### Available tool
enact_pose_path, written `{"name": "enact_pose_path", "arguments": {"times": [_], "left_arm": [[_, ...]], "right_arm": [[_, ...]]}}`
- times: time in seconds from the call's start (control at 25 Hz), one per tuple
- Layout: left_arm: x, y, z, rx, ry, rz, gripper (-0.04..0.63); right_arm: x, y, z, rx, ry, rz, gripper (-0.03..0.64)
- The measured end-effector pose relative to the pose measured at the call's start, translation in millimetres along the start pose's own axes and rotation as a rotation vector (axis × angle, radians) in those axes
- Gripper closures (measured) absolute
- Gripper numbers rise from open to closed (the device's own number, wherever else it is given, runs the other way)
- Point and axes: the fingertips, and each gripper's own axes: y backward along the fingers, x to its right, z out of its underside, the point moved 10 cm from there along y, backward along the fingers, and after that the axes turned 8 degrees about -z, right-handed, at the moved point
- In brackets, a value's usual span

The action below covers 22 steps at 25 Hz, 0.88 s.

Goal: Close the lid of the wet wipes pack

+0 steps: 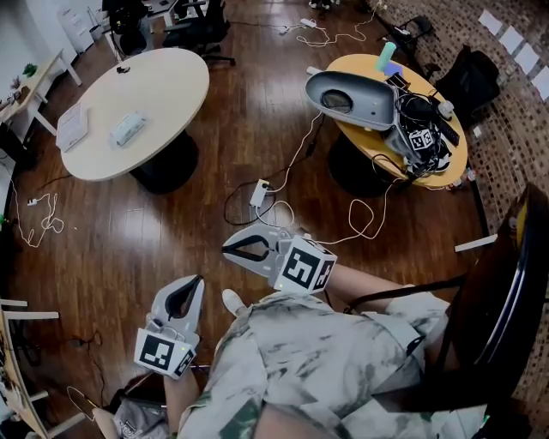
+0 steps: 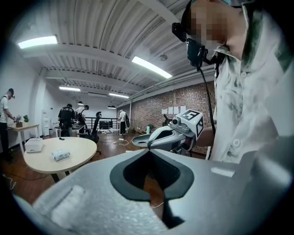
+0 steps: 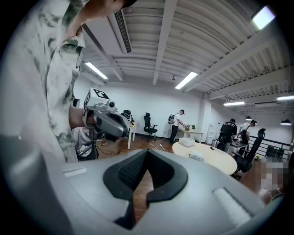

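On a table [image 1: 167, 90], far from both grippers' [image 1: 197, 280] [image 1: 226, 249] fingers [image 1: 184, 302], lies the wipes pack [image 1: 127, 129].

1. We see open wooden floor [image 1: 111, 231] between us and the round white bench [image 1: 171, 94].
2. A power strip [image 1: 259, 192] and looping cables [image 1: 302, 147] lie on the floor ahead of the right gripper [image 1: 225, 249], toward the yellow bench [image 1: 364, 70].
3. The white bench top is bare around the wet wipes pack [image 1: 127, 129]; a white box [image 1: 72, 126] lies well apart from it.
4. The yellow bench is crowded with a grey device [image 1: 352, 99] and tangled cords [image 1: 420, 120].
5. Office chairs [image 1: 202, 26] stand behind the white bench.
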Motion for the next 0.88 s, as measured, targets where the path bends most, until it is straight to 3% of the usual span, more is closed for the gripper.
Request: {"name": "enact_pose_path", "arguments": {"times": [0.44, 0.88], "left_arm": [[104, -1, 10, -0.036, 0.051, -0.067, 0.594], [113, 18, -4, -0.024, 0.0, 0.009, 0.594]], "right_arm": [[-45, 75, 37, 0.002, -0.033, -0.062, 0.611], [-75, 85, 20, -0.001, -0.036, 0.014, 0.611]]}}
